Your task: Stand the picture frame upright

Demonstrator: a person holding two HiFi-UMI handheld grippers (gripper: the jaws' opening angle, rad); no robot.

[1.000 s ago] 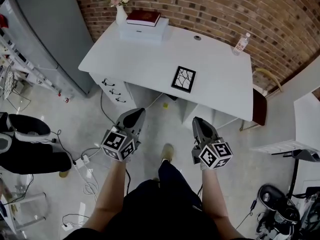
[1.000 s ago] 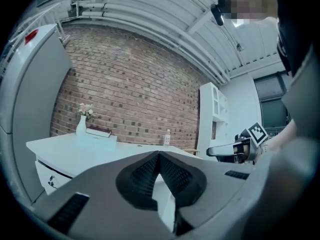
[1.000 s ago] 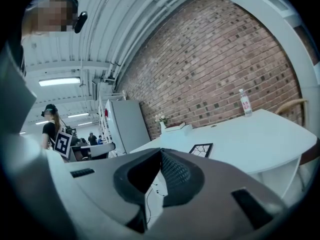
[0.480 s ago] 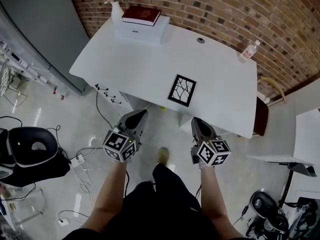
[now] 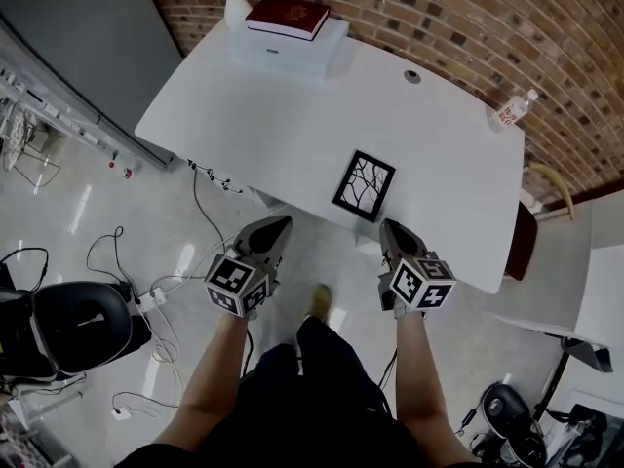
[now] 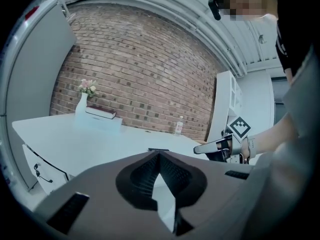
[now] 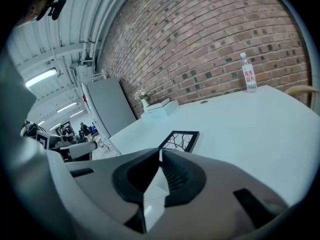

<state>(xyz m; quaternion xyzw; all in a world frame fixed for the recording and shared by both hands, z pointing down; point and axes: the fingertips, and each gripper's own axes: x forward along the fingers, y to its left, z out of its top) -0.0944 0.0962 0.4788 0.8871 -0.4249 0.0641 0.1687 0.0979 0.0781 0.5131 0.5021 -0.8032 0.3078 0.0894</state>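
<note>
A rough brick wall (image 5: 468,18) runs behind a long white table (image 5: 244,115). Most of what the table carries sits at the back: a vase of flowers (image 5: 234,3), a dark red book (image 5: 288,16) on a white box (image 5: 292,47), and a water bottle (image 5: 507,113) at the far right corner. That leaves the front of the table bare for the job.

The picture frame (image 5: 364,185) lies flat and face up close to the table's front edge, so it looks easy to reach from where the person stands. It has a black border around a white sheet with a branching black pattern. Its long axis runs away from the person toward the wall, with the far end skewed a little to the right. Its short near edge is the part closest to the tongs.

The person holds both arms low and forward, short of the table edge. The left tongs (image 5: 281,224) point up at the table just left of the frame. The right tongs (image 5: 390,228) point at it just right of the frame's near corner. Both pairs are pressed together with nothing between them and touch neither the frame nor the table. I'd judge this as the stance before reaching in, one pair on either side of the frame. Since it lies flat, an edge would have to be lifted first.
</note>
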